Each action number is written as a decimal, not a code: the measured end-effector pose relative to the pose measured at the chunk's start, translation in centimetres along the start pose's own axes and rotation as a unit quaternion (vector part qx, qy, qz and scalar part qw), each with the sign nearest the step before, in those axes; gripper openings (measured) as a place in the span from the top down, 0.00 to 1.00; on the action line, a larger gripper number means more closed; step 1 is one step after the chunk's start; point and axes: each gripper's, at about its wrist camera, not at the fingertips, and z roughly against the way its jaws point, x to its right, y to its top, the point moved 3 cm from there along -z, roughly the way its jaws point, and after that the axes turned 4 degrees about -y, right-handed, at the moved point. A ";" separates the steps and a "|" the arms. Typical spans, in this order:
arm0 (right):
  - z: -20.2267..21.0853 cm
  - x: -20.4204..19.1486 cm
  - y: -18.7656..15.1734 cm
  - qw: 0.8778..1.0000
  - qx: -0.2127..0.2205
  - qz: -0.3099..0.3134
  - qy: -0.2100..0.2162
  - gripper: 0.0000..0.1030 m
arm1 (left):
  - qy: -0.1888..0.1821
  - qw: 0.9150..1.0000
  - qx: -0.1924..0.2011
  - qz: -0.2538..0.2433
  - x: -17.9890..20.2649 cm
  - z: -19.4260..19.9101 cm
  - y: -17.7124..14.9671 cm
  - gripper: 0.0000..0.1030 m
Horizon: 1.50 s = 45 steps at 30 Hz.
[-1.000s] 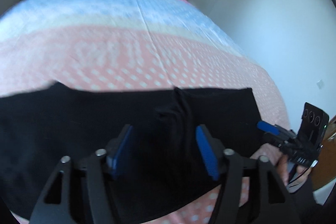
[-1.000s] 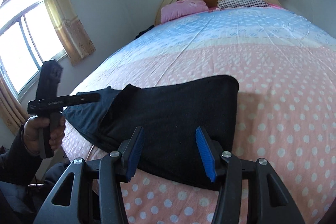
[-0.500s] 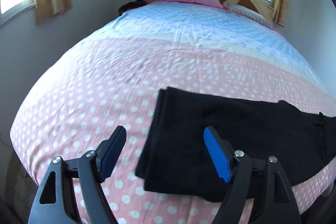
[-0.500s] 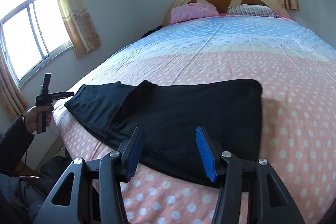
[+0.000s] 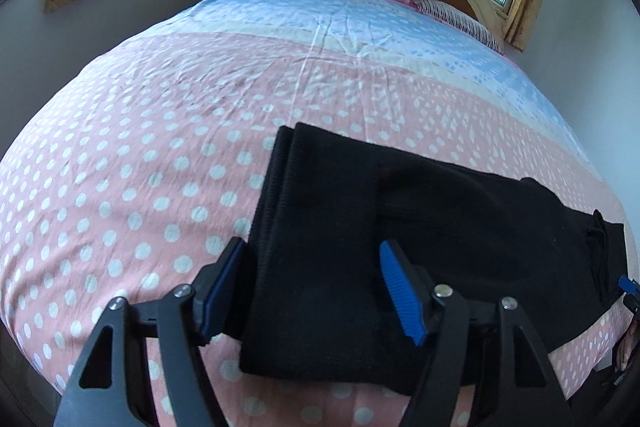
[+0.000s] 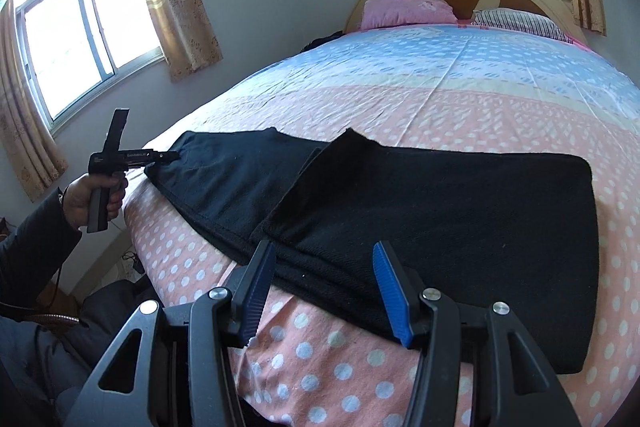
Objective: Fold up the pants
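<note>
Both tools gape wide, my left tool (image 5: 312, 291) and right tool (image 6: 320, 291), over folded black knit pants (image 6: 440, 203) on the polka-dot bed (image 5: 140, 147); contact unclear.

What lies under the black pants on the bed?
The black pants lie flat on the polka-dot bedspread, one folded layer overlapping the other. The bedspread directly beneath is covered, so anything else under there cannot be seen.

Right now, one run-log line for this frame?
black fabric pants: partly folded, flat on polka-dot bedspread | left gripper: open, at left end | right gripper: open, near edge
</note>
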 end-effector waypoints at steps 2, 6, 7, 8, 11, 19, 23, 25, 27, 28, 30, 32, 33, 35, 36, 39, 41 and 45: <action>0.3 0.5 0.2 1.000 0.008 -0.012 -0.001 0.49 | -0.028 0.999 0.003 0.025 -0.9 0.7 0.1 0.51; 0.4 1.5 0.3 0.999 0.011 -0.032 -0.007 0.49 | -0.061 0.997 0.004 0.049 -1.5 0.7 0.0 0.67; 0.4 1.7 0.4 0.999 0.011 -0.034 -0.011 0.49 | -0.066 0.997 0.002 0.044 -1.2 0.7 0.0 0.73; 0.5 1.8 0.4 0.999 0.013 -0.035 -0.014 0.49 | -0.068 0.997 0.003 0.046 -1.1 0.9 -0.1 0.73; 0.8 2.1 0.7 0.999 0.021 -0.040 -0.022 0.49 | -0.076 0.995 0.025 0.053 -0.1 2.0 0.3 0.75; 1.7 4.2 1.1 0.995 0.040 -0.077 -0.051 0.49 | -0.161 0.985 0.066 0.012 7.1 7.1 2.8 0.75; 2.7 5.4 1.5 0.992 0.053 -0.093 -0.066 0.49 | -0.206 0.976 0.069 -0.022 12.6 8.8 3.8 0.75; 3.4 6.2 1.7 0.990 0.061 -0.103 -0.074 0.49 | -0.226 0.971 0.067 -0.036 15.3 9.3 4.1 0.75; 4.1 7.1 1.9 0.987 0.070 -0.115 -0.085 0.48 | -0.246 0.966 0.061 -0.047 18.1 9.6 4.5 0.75; 4.6 7.8 2.0 0.985 0.077 -0.125 -0.092 0.48 | -0.256 0.964 0.056 -0.053 19.6 9.6 4.7 0.75; 5.5 9.1 2.3 0.980 0.088 -0.144 -0.106 0.47 | -0.270 0.959 0.047 -0.069 22.7 9.6 5.2 0.75; 6.5 10.7 2.4 0.972 0.101 -0.172 -0.123 0.45 | -0.284 0.954 0.036 -0.089 26.1 9.5 5.3 0.75; 6.8 11.4 2.4 0.969 0.106 -0.183 -0.127 0.44 | -0.289 0.952 0.029 -0.099 27.9 9.3 5.3 0.75; 7.6 12.9 2.2 0.961 0.114 -0.211 -0.140 0.44 | -0.302 0.946 0.014 -0.117 31.1 8.9 5.0 0.75; 7.8 13.4 2.1 0.958 0.116 -0.219 -0.144 0.44 | -0.306 0.944 0.007 -0.125 32.7 8.6 4.9 0.75; 8.5 14.8 2.0 0.950 0.120 -0.240 -0.158 0.44 | -0.317 0.936 -0.020 -0.152 37.2 7.1 3.8 0.75; 8.7 15.3 1.8 0.947 0.123 -0.246 -0.164 0.44 | -0.314 0.932 -0.036 -0.176 40.0 5.7 2.8 0.75; 8.7 15.9 1.4 0.945 0.118 -0.256 -0.166 0.44 | -0.296 0.927 -0.075 -0.217 43.7 2.7 -0.2 0.75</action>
